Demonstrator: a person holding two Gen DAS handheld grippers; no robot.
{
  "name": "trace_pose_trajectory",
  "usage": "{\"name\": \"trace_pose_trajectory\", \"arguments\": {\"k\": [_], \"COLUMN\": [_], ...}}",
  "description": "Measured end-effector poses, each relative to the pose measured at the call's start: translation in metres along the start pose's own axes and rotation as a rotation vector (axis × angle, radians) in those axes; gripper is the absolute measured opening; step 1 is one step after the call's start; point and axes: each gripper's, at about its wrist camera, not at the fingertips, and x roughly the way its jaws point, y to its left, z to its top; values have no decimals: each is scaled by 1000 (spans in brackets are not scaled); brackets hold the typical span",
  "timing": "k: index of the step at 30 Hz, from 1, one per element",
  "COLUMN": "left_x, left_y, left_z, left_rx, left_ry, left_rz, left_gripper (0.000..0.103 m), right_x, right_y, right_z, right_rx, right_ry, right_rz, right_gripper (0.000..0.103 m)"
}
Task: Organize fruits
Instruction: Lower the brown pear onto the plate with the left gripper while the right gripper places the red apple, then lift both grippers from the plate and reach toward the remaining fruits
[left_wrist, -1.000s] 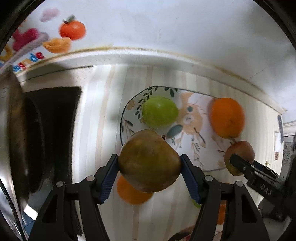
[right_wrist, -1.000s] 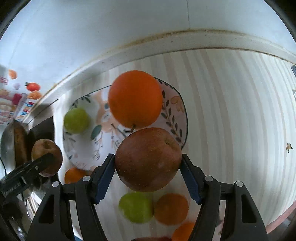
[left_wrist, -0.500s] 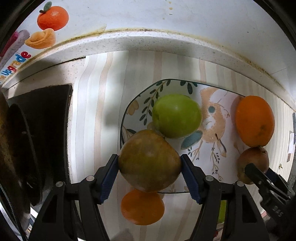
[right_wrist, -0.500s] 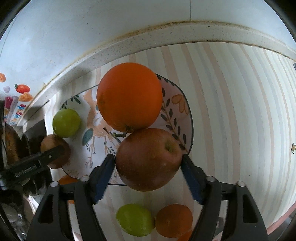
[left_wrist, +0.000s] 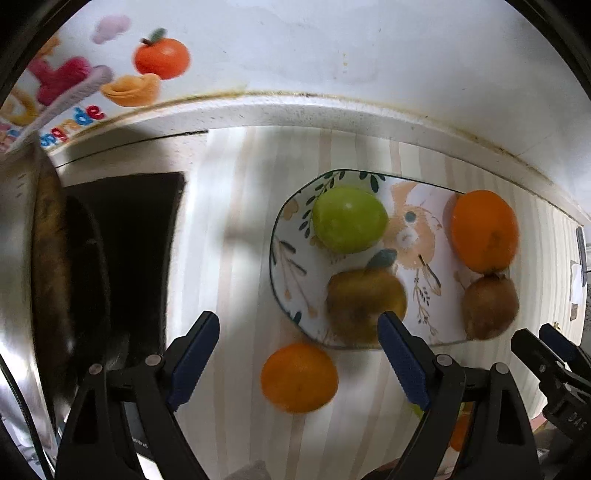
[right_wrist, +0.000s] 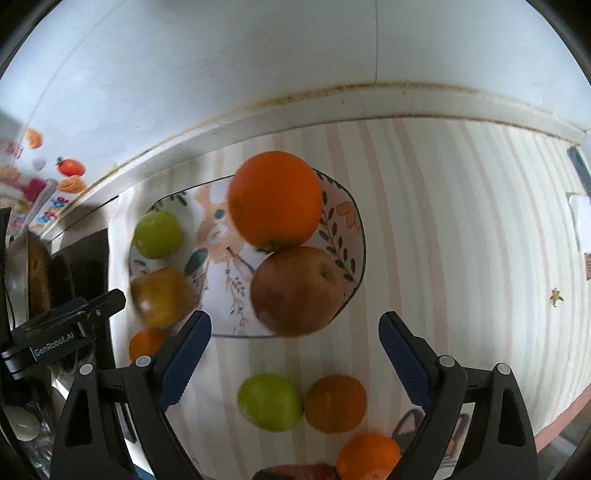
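Note:
A patterned plate (left_wrist: 291, 295) (right_wrist: 354, 236) on the striped counter holds a green apple (left_wrist: 349, 218) (right_wrist: 158, 234), a yellow-brown pear (left_wrist: 364, 302) (right_wrist: 162, 295), a big orange (left_wrist: 484, 230) (right_wrist: 275, 199) and a red apple (left_wrist: 487, 310) (right_wrist: 297, 290). My left gripper (left_wrist: 295, 367) is open and empty, just short of the plate's near edge, over a loose orange (left_wrist: 299, 376). My right gripper (right_wrist: 295, 360) is open and empty, close in front of the red apple.
A green apple (right_wrist: 269, 401) and oranges (right_wrist: 335, 402) (right_wrist: 367, 456) lie loose on the counter near me. A black stove top (left_wrist: 140, 251) and a metal pot (left_wrist: 26, 258) stand at the left. The white wall with fruit stickers (left_wrist: 162, 59) rises behind the plate.
Both grippers have opened and drawn back. The pear left my left gripper and the red apple left my right gripper; both now rest on the plate.

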Motion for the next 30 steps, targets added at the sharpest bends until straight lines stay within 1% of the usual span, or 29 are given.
{"name": "trace_pose_trajectory", "arguments": {"k": [5,7,9,11,12,15,20,24,28,30], "left_x": [-28,-41,-53,-69,-77,-101,-140,-160,-177,-183], "left_y": [-4,-6,-8,-10,-11,-14,-22,-26,-27,-28], "left_z": [-24,-38,-47,-57,-60,-72,-90,-102,-114,-120], "left_rx": [-16,-15,-4,-1,0,17,57,78,84,92], "left_ry": [-34,-64,-93,-128,-113,-164,-216,-286,-319,-348], "left_rz": [-15,-15,-2,-6,2,10,21,23,11,0], "left_gripper": [88,88,88,87,87,87,88,88,88,88], "right_x": [-27,-38,-48,-59,-66,-83,-116,-142,-165,-175], "right_y": [14,17,20,23,25,29,36,38,39,38], "right_z": [-21,-30,-38,-47,-52,-63,-83,-99,-112,-119], "right_rx": [-63,-76,-83,-92,-98,-114,-135,-138,-130,-128], "right_ry": [-50,-67,-86,-106,-118,-148,-198,-238,-273,-297], "right_rz": [-34,-40,-40,-41,-42,-48,-56,-49,-40,-53], "right_gripper": [94,94,94,94,94,94,94,94,94,94]}}
